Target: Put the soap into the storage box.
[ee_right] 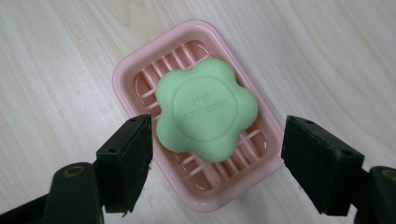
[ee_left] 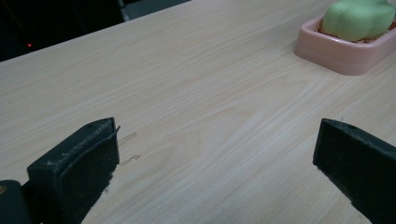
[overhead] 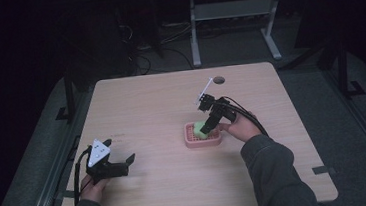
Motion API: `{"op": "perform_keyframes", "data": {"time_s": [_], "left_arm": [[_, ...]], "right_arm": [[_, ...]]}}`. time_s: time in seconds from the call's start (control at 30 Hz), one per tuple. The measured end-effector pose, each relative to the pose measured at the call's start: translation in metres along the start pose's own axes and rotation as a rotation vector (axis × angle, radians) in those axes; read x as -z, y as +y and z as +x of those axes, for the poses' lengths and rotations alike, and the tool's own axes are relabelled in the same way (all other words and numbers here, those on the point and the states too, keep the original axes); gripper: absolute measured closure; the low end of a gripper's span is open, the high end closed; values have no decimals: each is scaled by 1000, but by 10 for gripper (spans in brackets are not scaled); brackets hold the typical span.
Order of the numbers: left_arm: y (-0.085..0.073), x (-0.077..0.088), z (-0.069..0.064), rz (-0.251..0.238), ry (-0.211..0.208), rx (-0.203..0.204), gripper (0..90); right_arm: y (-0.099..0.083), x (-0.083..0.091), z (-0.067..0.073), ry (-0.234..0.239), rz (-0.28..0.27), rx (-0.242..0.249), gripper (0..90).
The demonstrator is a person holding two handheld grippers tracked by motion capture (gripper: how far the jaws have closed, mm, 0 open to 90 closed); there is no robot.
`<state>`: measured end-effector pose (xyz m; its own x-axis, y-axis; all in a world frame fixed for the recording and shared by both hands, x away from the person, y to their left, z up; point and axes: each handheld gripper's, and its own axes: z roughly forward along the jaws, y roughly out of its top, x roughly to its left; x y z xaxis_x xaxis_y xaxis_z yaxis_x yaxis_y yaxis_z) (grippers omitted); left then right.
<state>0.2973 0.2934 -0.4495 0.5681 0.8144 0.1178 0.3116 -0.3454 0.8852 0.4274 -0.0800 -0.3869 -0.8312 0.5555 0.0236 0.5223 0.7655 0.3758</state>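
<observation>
the right gripper (ee_right: 217, 154) has its fingers spread wide, flanking the green flower-shaped soap (ee_right: 205, 109) without touching it; this view shows raised lettering on the soap. the soap lies in the pink slatted soap dish (ee_right: 135, 65). the left gripper (overhead: 121, 164), fingers spread, rests at the dish's 8 o'clock, well apart, on the counter (overhead: 146, 106).

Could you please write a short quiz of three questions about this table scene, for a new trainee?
1. True or false: the green flower-shaped soap bar lies in the pink slotted plastic soap dish.
2. Which gripper hangs over the dish? A) left gripper B) right gripper
3. Fill in: the right gripper's jaws are ___ and do not touch the soap.

Key: 1 true; 2 B; 3 open
</observation>
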Motion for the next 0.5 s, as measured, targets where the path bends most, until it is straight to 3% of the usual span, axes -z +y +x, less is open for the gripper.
{"op": "perform_keyframes", "data": {"time_s": [0.5], "left_arm": [[0, -1, 0, 7, -2, 2, 0]], "right_arm": [[-16, 9, -3, 6, -16, -29, 230]]}}
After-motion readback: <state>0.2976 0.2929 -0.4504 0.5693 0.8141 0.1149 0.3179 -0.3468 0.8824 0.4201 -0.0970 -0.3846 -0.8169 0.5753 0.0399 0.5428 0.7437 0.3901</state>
